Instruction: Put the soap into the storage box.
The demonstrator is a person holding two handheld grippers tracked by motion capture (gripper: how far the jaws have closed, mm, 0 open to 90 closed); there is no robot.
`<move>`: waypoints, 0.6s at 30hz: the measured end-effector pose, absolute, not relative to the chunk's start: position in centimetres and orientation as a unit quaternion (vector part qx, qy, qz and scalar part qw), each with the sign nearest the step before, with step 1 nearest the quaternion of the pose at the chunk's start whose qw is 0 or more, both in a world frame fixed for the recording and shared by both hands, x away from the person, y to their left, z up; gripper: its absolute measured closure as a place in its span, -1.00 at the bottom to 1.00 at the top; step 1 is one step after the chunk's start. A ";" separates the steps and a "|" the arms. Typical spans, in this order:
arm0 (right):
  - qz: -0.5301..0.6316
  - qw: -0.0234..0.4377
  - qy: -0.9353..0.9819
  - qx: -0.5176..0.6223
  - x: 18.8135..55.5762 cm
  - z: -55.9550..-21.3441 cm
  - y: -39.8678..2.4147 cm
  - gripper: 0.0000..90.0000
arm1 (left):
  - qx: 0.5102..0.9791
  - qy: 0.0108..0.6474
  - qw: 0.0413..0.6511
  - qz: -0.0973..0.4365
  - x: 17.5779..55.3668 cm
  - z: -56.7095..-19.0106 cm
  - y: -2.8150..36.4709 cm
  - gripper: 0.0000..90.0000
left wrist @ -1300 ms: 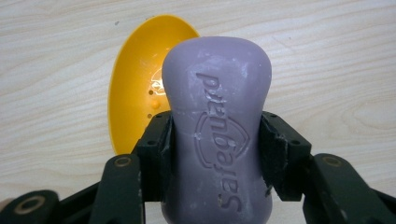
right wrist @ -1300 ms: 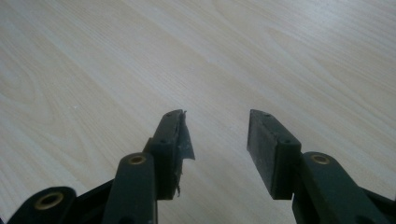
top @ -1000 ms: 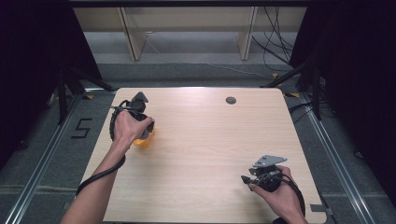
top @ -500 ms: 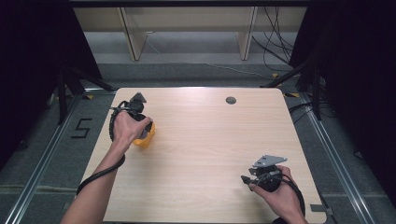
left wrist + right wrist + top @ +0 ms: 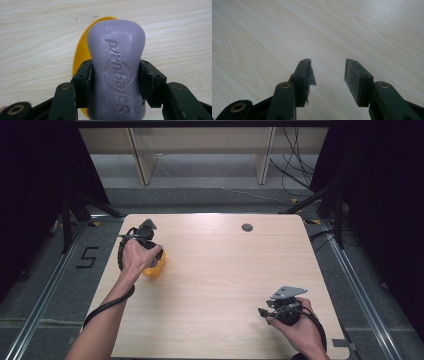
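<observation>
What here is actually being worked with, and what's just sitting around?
In use:
- purple soap bar, clamped in the left gripper
- yellow dish under it

Just there:
- right gripper, open, holding nothing
- wooden table
- round dark spot near its far edge

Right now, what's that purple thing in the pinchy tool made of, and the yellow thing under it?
The purple bar looks like soap: matte, waxy, with a stamped logo and whitish scuffs. The left tool squeezes it from both sides. The yellow dish under it looks like smooth, glossy plastic, though that is a guess. The table shows pale wood grain, maybe laminate.
</observation>
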State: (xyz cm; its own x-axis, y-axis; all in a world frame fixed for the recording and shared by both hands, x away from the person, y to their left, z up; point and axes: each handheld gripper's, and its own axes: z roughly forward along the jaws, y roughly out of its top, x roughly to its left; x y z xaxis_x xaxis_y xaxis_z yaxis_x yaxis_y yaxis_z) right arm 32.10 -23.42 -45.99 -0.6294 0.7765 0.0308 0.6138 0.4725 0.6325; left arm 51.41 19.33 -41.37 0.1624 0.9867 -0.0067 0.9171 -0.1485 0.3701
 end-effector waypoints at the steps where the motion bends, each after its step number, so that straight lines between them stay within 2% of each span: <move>1: 0.309 0.131 0.848 0.410 32.1 -46.0 -23.4 0.25 | 0.748 0.637 0.145 0.120 51.4 -41.4 19.3 0.08; 18: 0.310 0.131 0.848 0.410 32.1 -46.0 -23.4 0.25 | 0.745 0.638 0.150 0.126 51.9 -42.4 19.6 0.08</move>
State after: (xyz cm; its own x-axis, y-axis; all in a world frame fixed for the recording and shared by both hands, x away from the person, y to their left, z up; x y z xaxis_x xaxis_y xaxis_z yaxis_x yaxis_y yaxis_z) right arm 32.12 -23.43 -46.03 -0.6301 0.7758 0.0321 0.6139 0.4725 0.6323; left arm 51.89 19.63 -42.44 0.1550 0.9879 -0.0033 0.9123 -0.1419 0.3842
